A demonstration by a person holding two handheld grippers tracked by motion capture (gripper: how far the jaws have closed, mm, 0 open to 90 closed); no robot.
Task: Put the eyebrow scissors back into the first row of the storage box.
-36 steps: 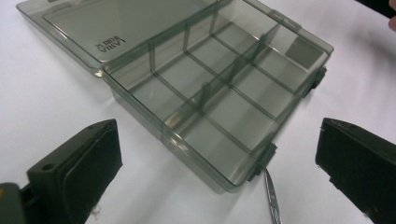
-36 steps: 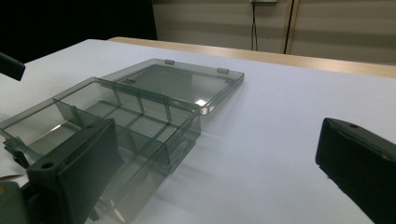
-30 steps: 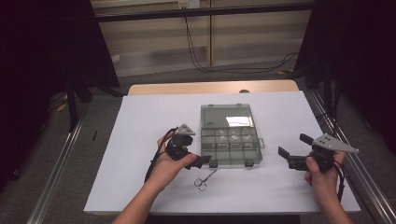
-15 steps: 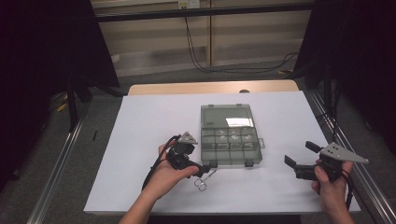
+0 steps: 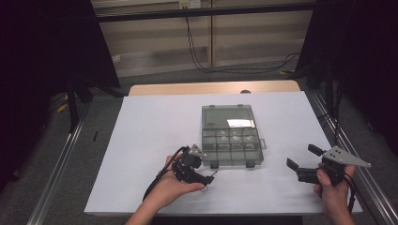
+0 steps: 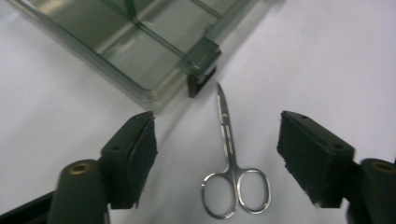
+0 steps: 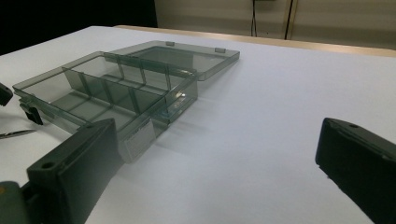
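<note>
Steel scissors (image 6: 231,164) mostly hidden behind left hand-held gripper (image 5: 205,178), high view

White sheet over the worktop (image 5: 155,131), pale wood edge showing at the far side. Smoky grey see-through compartment box (image 5: 231,140) with black latches. Shiny silver scissors (image 6: 231,177). Left claw (image 6: 217,154) matte black, right claw (image 7: 215,163) black too, grey plate on top.

Overhead light bright on the sheet (image 5: 155,136); surroundings dark from 9 to 3 o'clock. Glare patch on the box (image 5: 230,123) lid. Jaws blurred at 6 o'clock in both gripper views.
</note>
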